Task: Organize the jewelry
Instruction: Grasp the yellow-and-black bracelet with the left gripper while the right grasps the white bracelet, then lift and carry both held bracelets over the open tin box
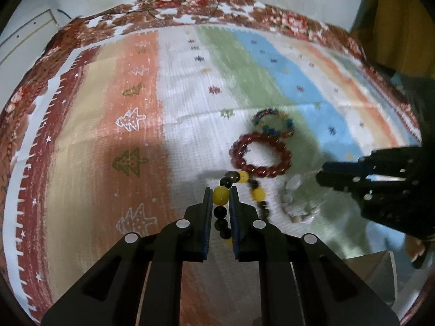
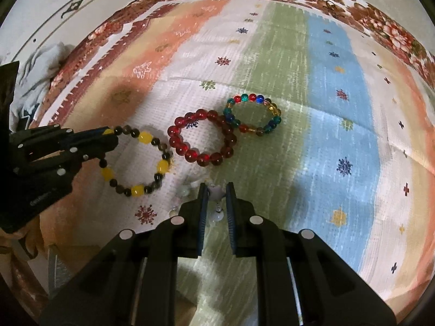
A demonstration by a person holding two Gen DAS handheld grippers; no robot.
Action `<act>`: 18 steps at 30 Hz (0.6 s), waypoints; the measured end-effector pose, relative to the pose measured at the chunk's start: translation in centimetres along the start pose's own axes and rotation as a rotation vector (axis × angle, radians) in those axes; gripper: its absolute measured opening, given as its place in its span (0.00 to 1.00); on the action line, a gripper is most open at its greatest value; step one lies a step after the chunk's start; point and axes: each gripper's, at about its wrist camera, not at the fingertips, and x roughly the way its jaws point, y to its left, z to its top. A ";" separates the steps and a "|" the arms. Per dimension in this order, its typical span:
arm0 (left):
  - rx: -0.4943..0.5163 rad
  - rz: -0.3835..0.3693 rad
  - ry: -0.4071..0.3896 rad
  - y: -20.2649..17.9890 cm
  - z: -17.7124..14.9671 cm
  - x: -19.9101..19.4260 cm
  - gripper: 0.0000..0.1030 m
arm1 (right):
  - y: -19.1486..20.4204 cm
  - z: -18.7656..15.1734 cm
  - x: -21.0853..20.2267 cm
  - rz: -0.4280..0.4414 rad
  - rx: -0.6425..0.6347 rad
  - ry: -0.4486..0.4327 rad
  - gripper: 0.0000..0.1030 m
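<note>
From my right wrist camera, my left gripper (image 2: 110, 135) comes in at the far left edge, its two jaws drawn in on the left end of the yellow-and-dark bead bracelet (image 2: 137, 160), whose loop lies flat on the striped cloth (image 2: 339, 87). My left wrist camera shows the same hold from behind: a large yellow bead of that bracelet (image 1: 220, 195) sits pinched between the two blue-lined fingers of the left gripper (image 1: 220, 194), with darker beads trailing back toward the camera in the narrow gap. Just right of that bracelet, and touching it or very nearly so, lies the red bead bracelet (image 2: 202, 137), a full ring on the white and green stripes. Farther right and a little farther away, the multicolored bead bracelet (image 2: 254, 115) rests against the red one, their rims meeting; I cannot tell whether one overlaps the other. Nearer to me, below the gap between the yellow and red rings, my right gripper (image 2: 216, 190) has its jaws brought close around a pale, whitish piece of jewelry (image 2: 216, 191); more pale beads show to the left of the left finger, but they are blurred and I cannot make out the piece's shape. In the left wrist view the right gripper (image 1: 325, 174) enters from the right edge, its tips beside those pale beads (image 1: 295, 203).
</note>
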 end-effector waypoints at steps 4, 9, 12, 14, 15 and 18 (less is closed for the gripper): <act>-0.018 -0.013 -0.024 -0.1 -0.1 -1.0 0.11 | 0.0 -0.3 -1.2 0.007 0.012 -0.029 0.14; -0.017 0.036 -0.039 -0.4 -0.5 -1.8 0.11 | 0.4 -0.8 -3.2 0.023 0.006 -0.081 0.14; -0.025 0.035 -0.048 -0.5 -0.7 -2.4 0.11 | 0.6 -1.2 -4.1 0.038 -0.008 -0.098 0.14; -0.028 0.033 -0.059 -0.6 -0.8 -2.9 0.11 | 0.9 -1.5 -5.0 0.038 -0.015 -0.116 0.14; -0.029 0.030 -0.068 -0.7 -0.8 -3.2 0.11 | 0.9 -1.6 -5.2 0.041 -0.014 -0.122 0.14; -0.035 0.017 -0.101 -0.9 -0.9 -4.4 0.11 | 1.2 -1.9 -6.4 0.050 -0.016 -0.155 0.14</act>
